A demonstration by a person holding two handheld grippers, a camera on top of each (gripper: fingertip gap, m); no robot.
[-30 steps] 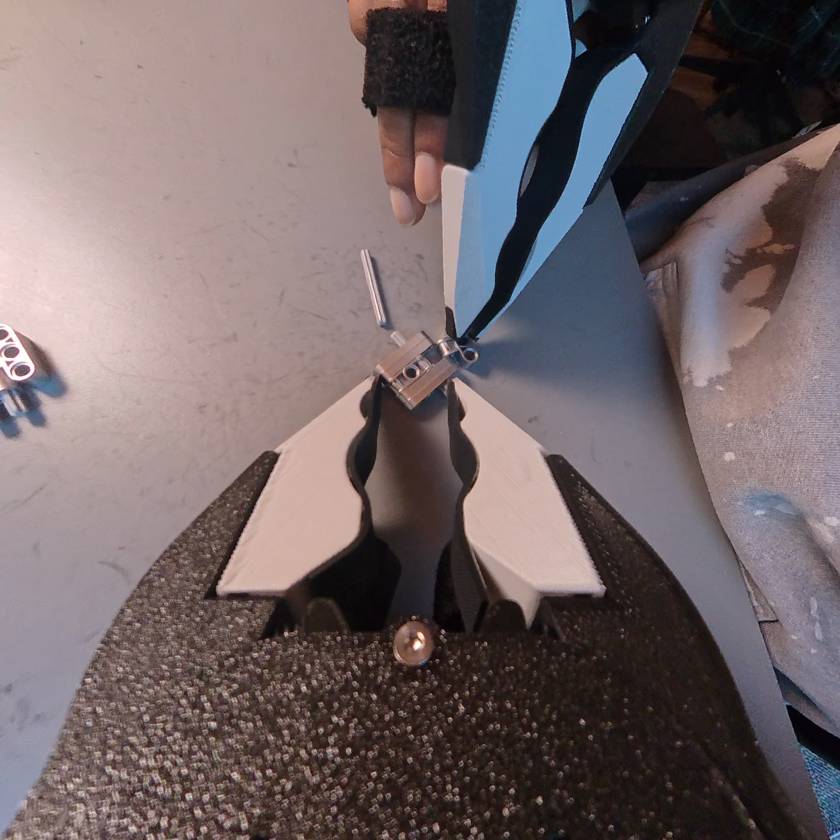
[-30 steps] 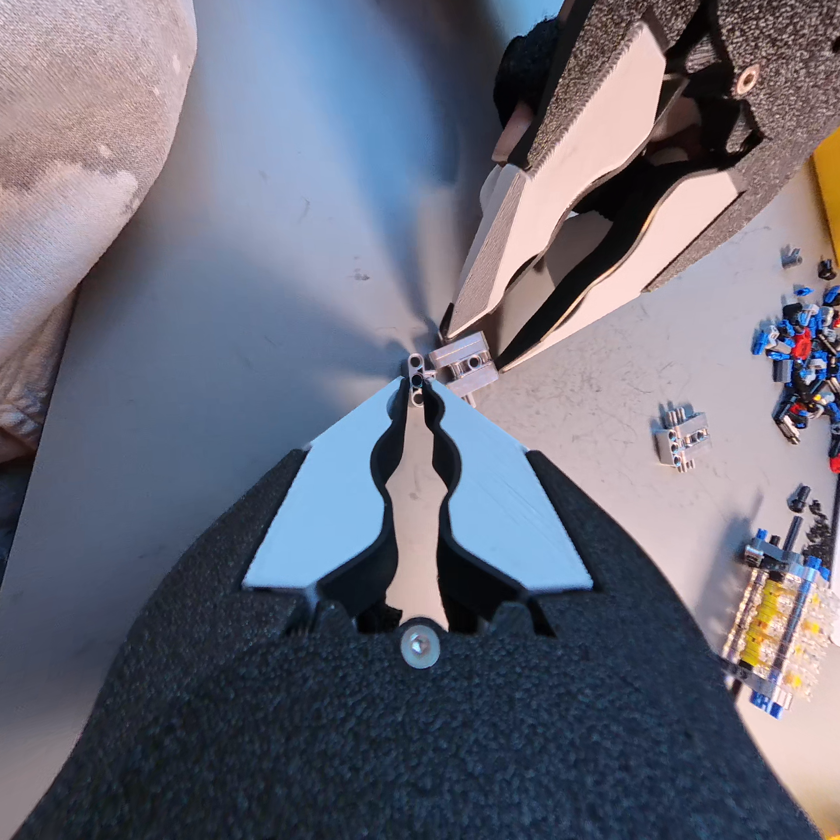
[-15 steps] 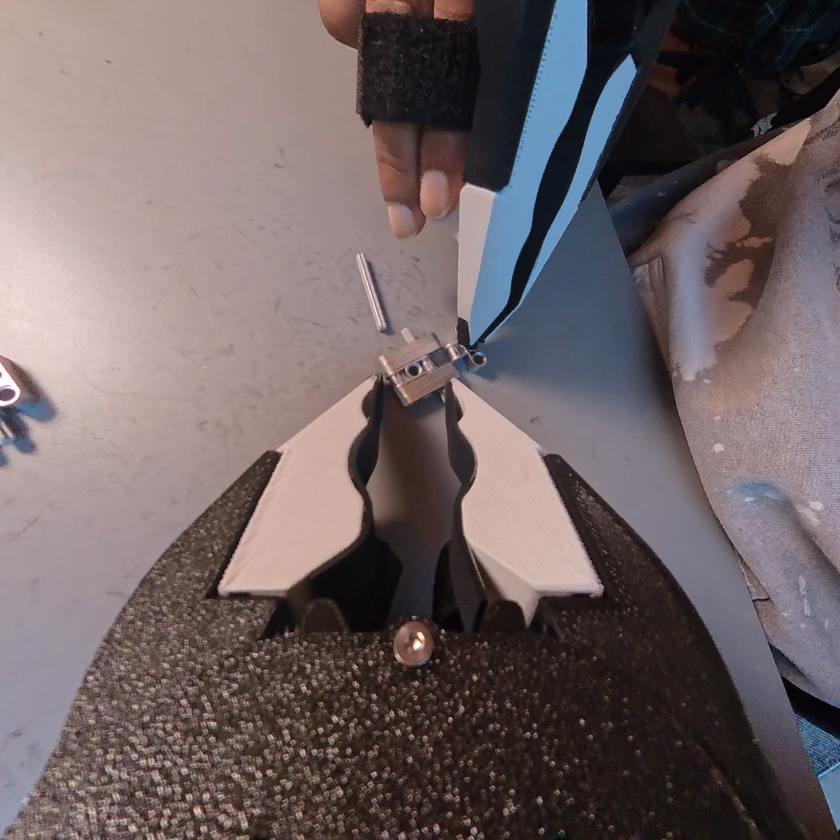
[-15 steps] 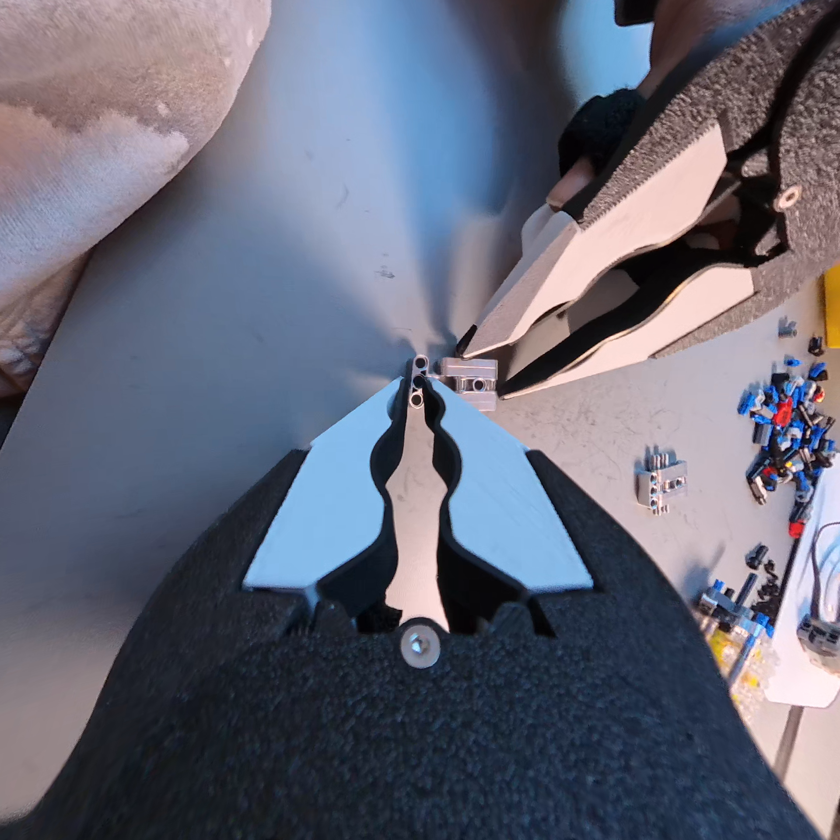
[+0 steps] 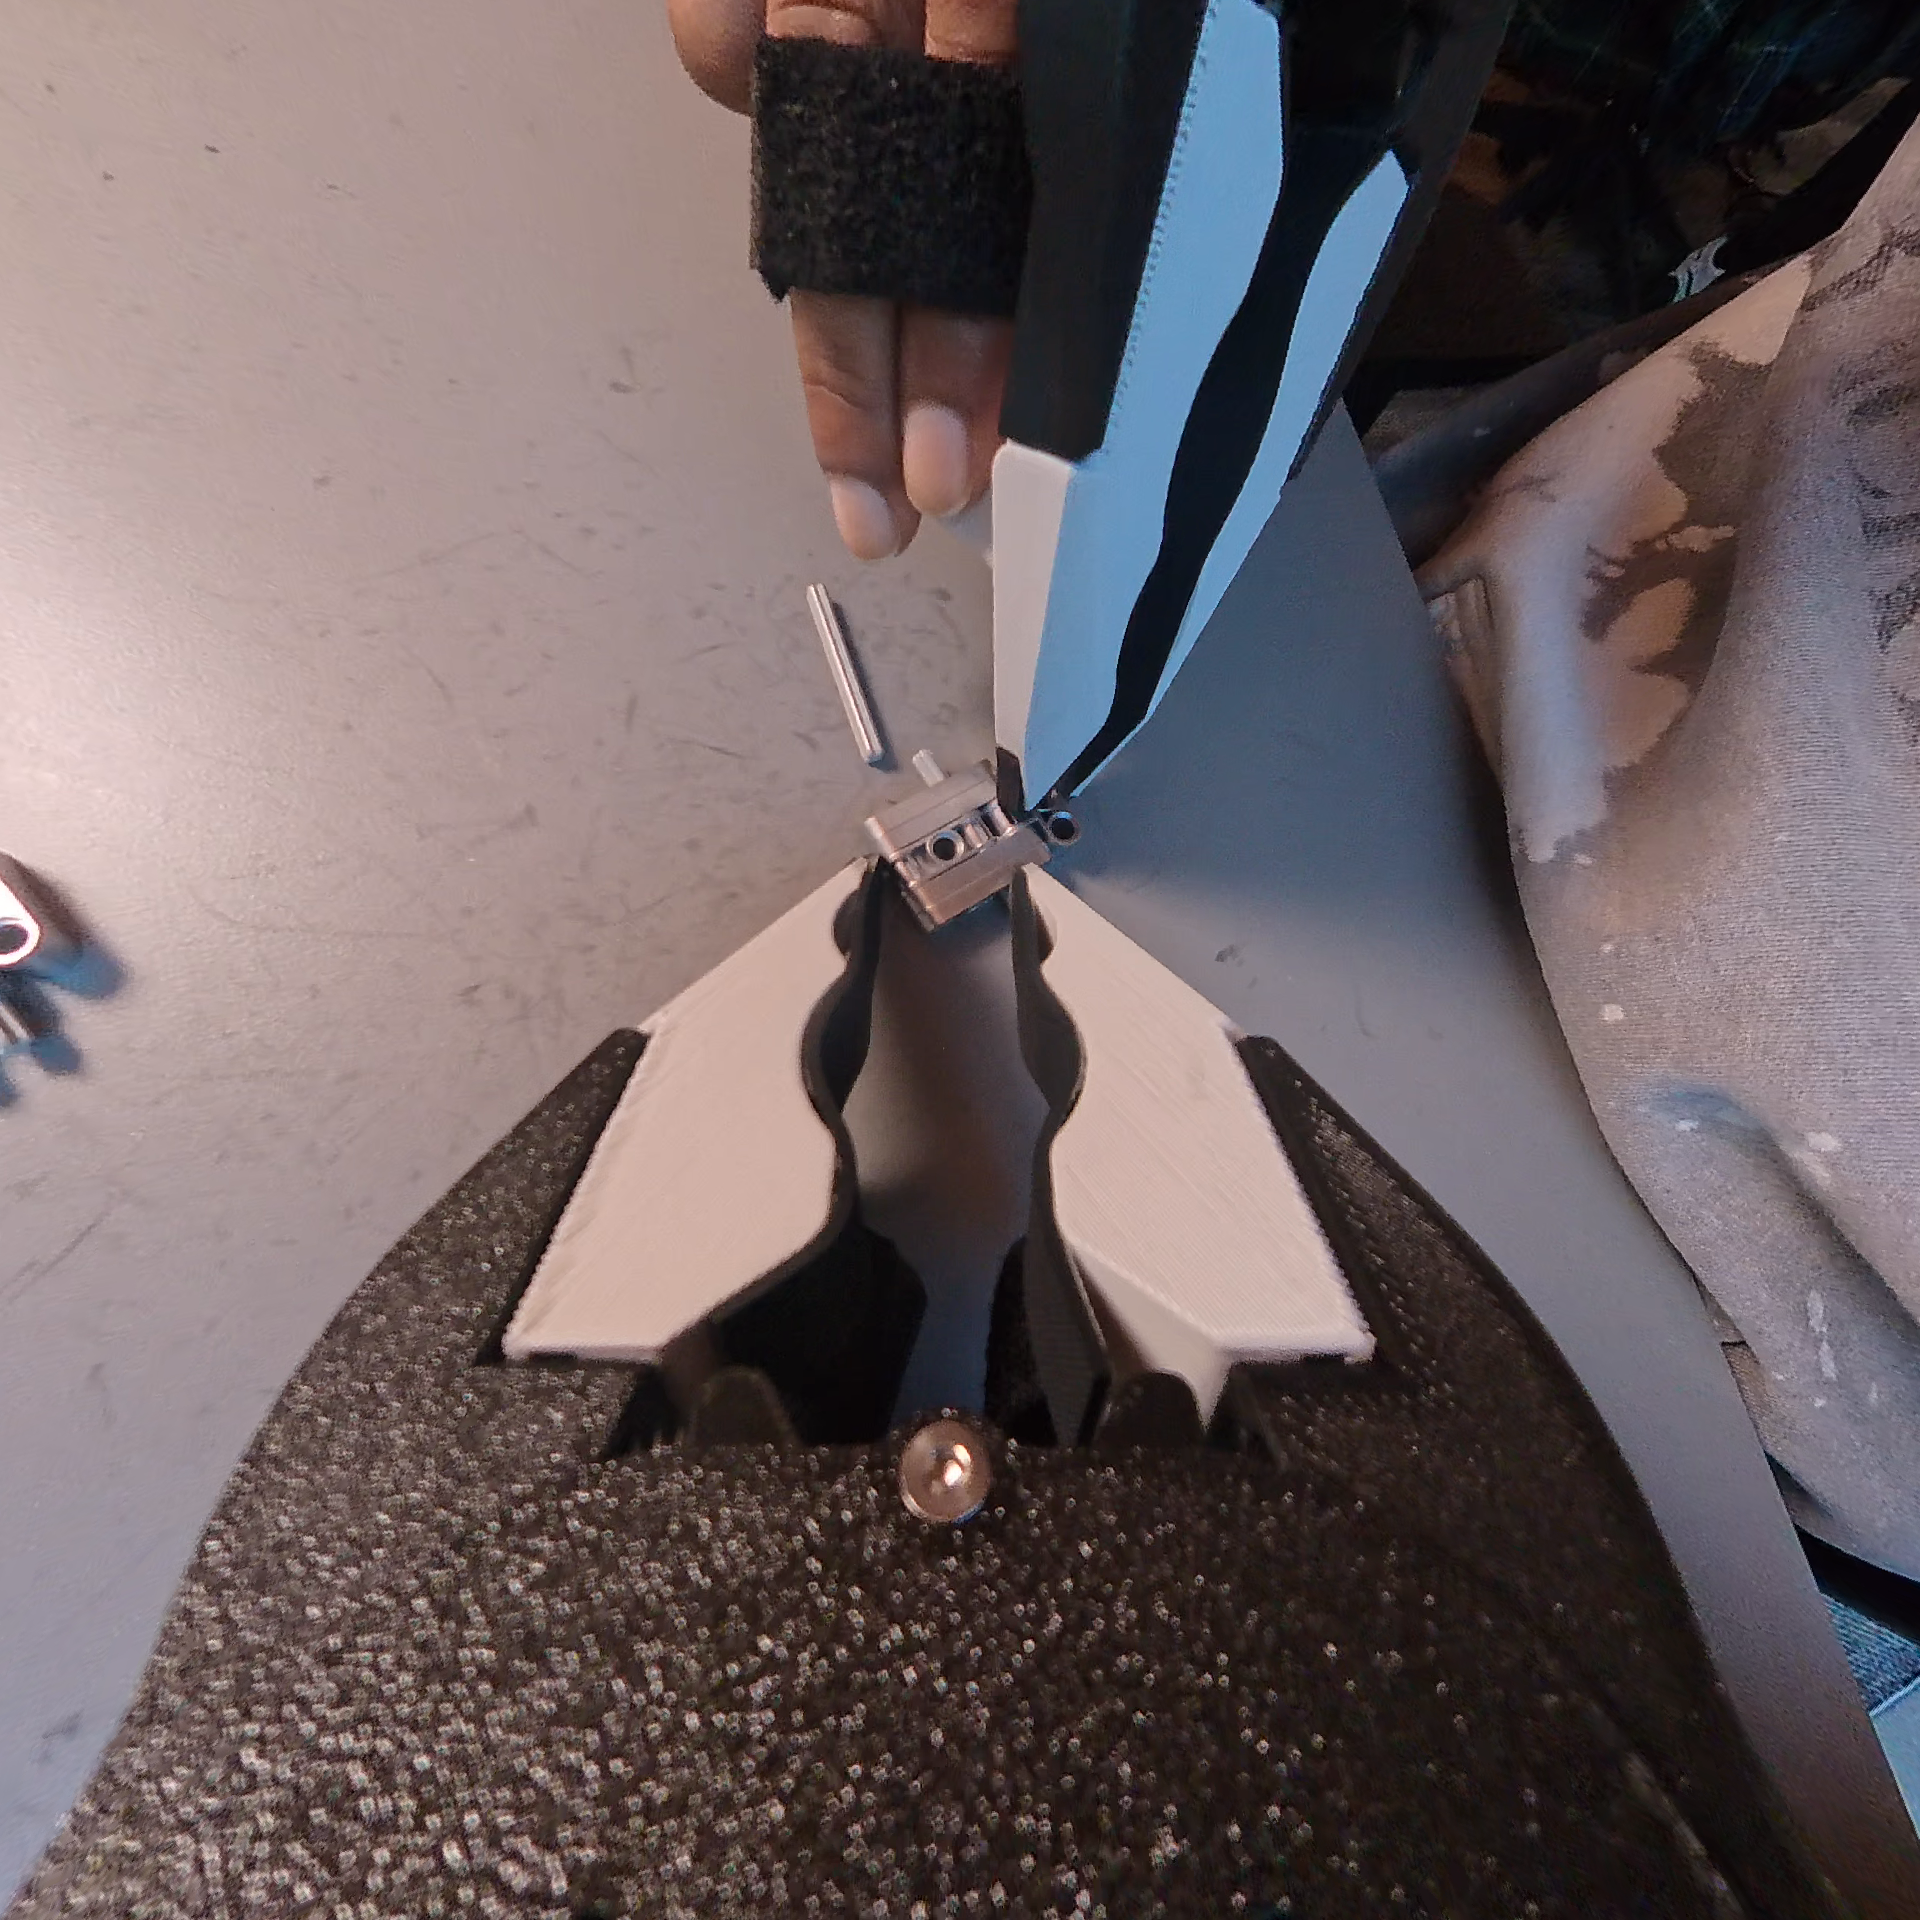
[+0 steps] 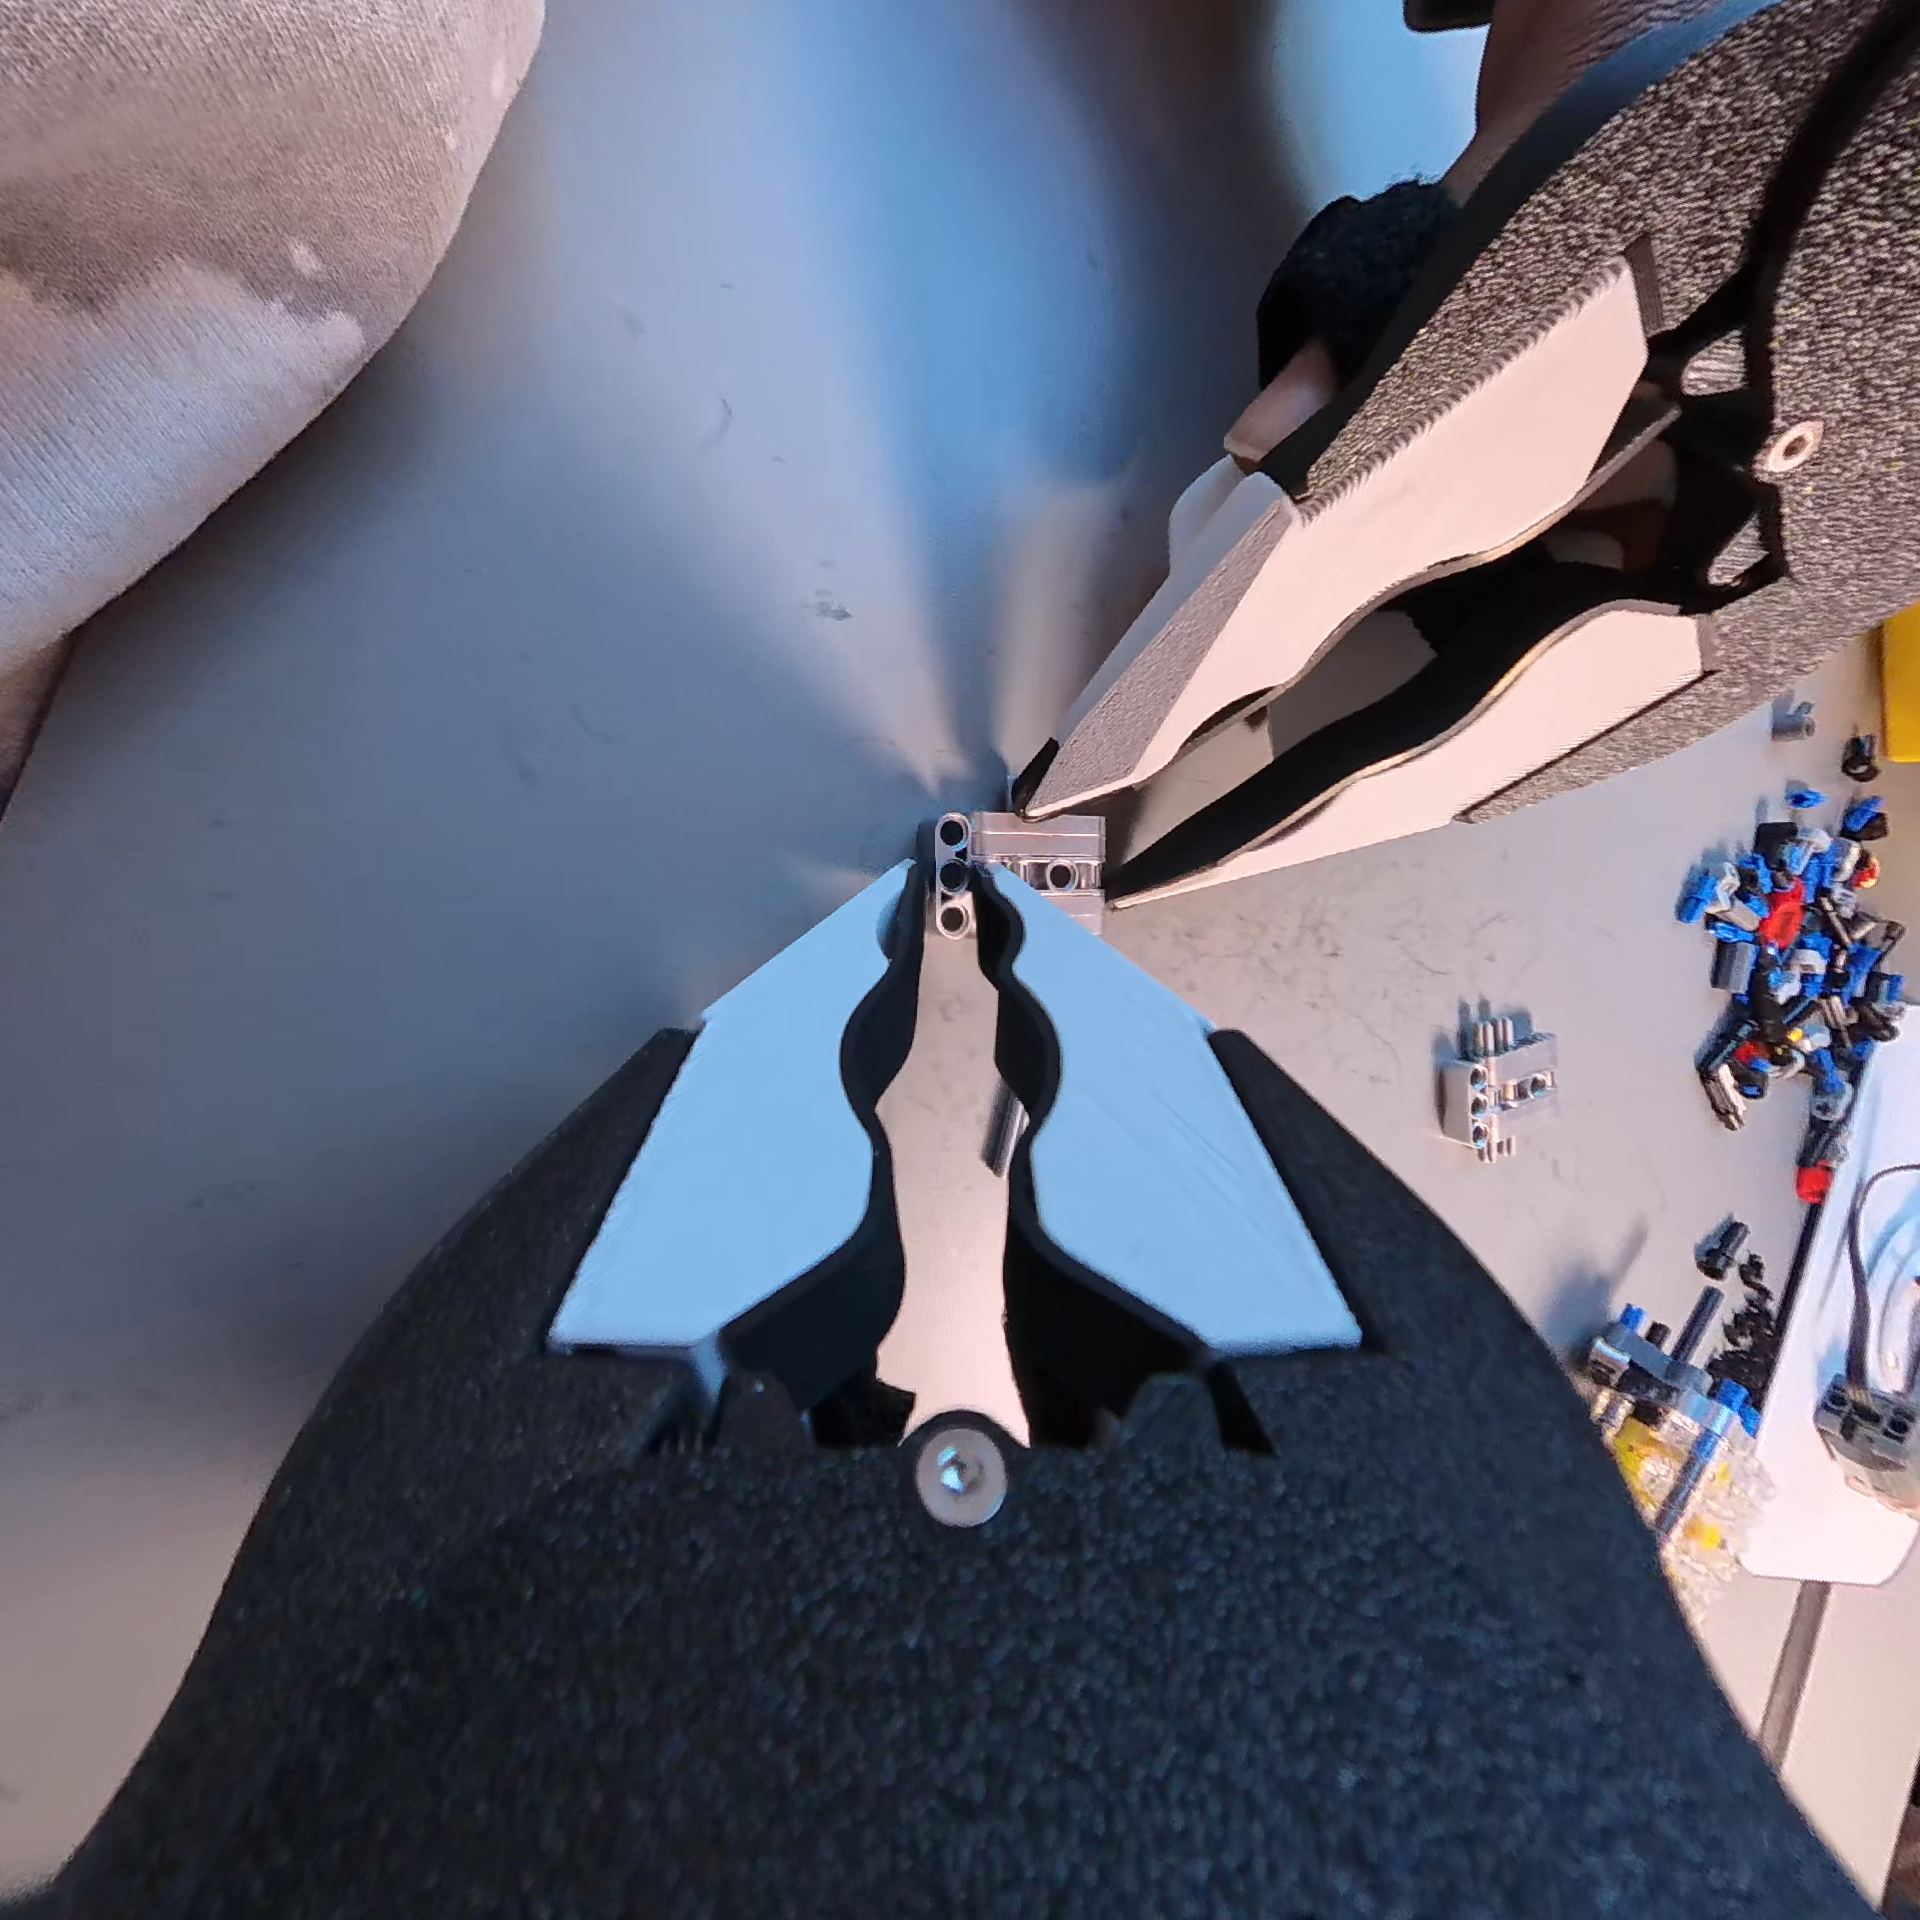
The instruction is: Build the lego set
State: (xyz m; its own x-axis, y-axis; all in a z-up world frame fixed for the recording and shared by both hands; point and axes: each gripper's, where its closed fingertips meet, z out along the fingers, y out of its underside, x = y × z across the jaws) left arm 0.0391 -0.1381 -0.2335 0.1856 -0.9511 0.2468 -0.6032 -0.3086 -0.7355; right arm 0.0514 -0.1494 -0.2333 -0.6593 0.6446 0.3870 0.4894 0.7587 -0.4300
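Beneath the right hand-held gripper (image 6: 961, 894), its view alone shows scattered bricks (image 6: 1792, 966).

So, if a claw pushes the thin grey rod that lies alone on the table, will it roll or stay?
The thin grey rod looks round and slim, so it would probably roll sideways on the smooth grey table. It lies flat with nothing touching it, so little would stop it. It seems straight and stiff, likely light, and perhaps hard to pinch.
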